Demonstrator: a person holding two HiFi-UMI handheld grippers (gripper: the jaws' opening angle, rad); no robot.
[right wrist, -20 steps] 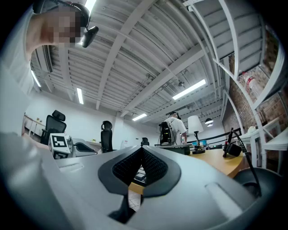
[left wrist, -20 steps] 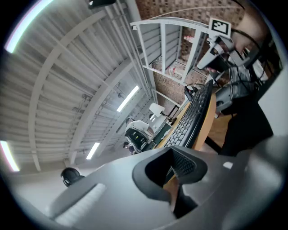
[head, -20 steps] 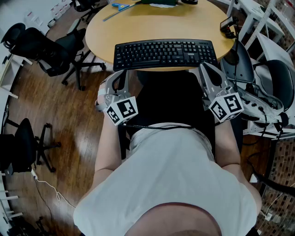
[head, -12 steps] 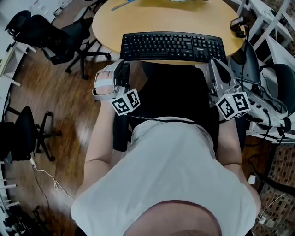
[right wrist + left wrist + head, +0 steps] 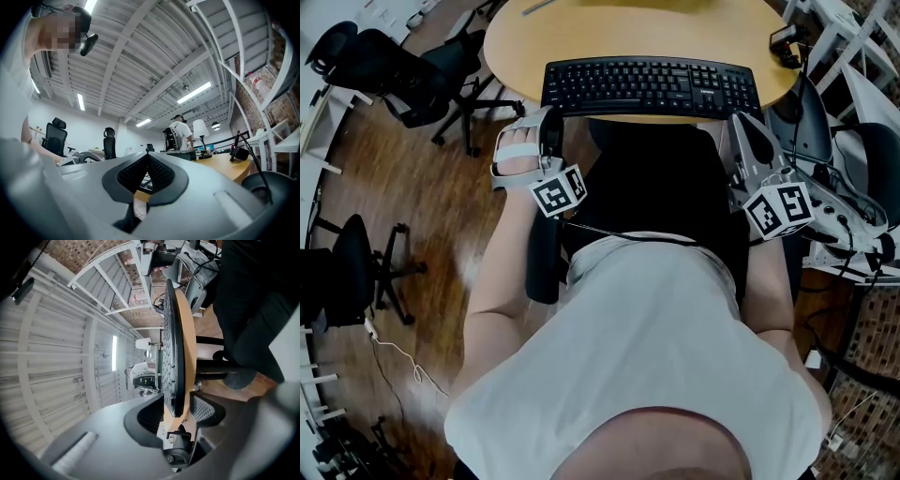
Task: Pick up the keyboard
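The black keyboard (image 5: 652, 86) lies along the near edge of the round wooden table (image 5: 516, 42). My left gripper (image 5: 536, 129) is rolled onto its side just below the keyboard's left end, jaws open and empty. In the left gripper view the keyboard (image 5: 169, 333) and the table edge (image 5: 185, 362) appear edge-on, straight ahead of the open left gripper (image 5: 187, 437). My right gripper (image 5: 748, 131) is shut on nothing, close under the keyboard's right end. In the right gripper view the shut right gripper (image 5: 148, 161) has its pads together, with the table (image 5: 225, 164) beyond it.
Black office chairs (image 5: 394, 80) stand on the wooden floor at left, another chair (image 5: 853, 169) and white frames at right. A small black device (image 5: 787, 42) sits on the table's right side. A person (image 5: 180, 133) and a lamp (image 5: 201, 129) are beyond the table.
My left gripper has rolled onto its side and moved forward to the keyboard's left end. The right gripper has edged closer to the table, still shut.
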